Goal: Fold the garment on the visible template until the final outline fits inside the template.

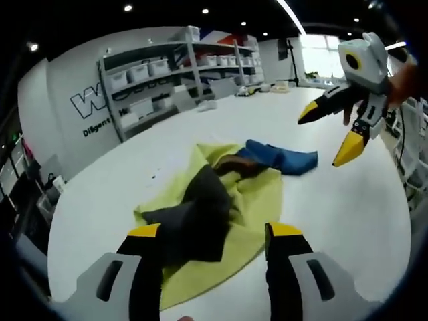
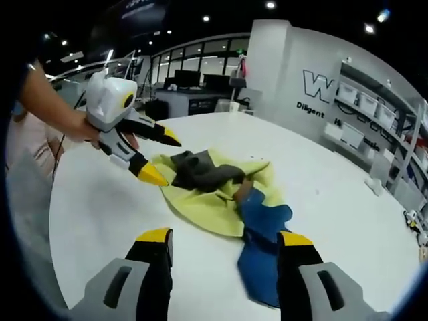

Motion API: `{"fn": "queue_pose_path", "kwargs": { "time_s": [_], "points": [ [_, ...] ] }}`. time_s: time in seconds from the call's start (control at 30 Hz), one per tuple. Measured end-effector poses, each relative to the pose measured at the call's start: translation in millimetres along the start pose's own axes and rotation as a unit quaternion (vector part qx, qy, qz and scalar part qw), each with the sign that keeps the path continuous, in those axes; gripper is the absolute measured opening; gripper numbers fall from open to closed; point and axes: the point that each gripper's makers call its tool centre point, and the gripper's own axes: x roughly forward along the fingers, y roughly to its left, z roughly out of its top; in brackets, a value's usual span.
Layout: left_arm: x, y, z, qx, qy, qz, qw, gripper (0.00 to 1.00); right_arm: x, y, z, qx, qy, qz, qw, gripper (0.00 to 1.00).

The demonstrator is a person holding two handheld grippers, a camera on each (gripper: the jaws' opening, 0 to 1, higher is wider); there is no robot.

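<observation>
1. A crumpled heap of yellow-green, dark grey and blue cloth garment lay bunched on the round white counter.
2. The left gripper hovered over it, fingers wide, empty.
3. The right gripper likewise stood spread, holding nothing.

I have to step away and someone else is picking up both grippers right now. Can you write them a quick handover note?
Left gripper: open, empty, hovering over the near edge of the pile.
Right gripper: open, empty, held above the table on the blue side.
Things: a dark grey garment lies crumpled on a yellow-green cloth; a blue garment lies bunched at the cloth's far edge, with a small brown piece between them.
Done: nothing folded yet.
Left: spread out the garment, fold it to fit the cloth's outline, and keep everything in view.
</observation>
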Motion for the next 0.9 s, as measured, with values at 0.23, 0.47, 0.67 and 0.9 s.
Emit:
{"fn": "queue_pose_path", "kwargs": {
  "time_s": [0.23, 0.47, 0.67, 0.9],
  "points": [
    [16, 4.5, 3.7, 0.007, 0.001, -0.001, 1.0000, 0.53, 5, -3, -6.0, 0.010, 0.006, 0.003, 0.9999, 0.59],
    [37, 8.6, 1.6, 0.066, 0.018, -0.004, 0.9976, 0.46, 3, -6, -3.1, 0.016, 0.000, 0.000, 0.9999, 0.58],
    [46, 11.9, -3.6, 0.095, 0.034, -0.008, 0.9949, 0.32, 1, -11, -6.3, 0.022, 0.001, -0.004, 0.9998, 0.58],
    [45, 15.5, 9.0, 0.031, 0.020, -0.010, 0.9993, 0.05, -1, -16, -13.1, 0.030, 0.008, -0.009, 0.9995, 0.56]
  ]
}}
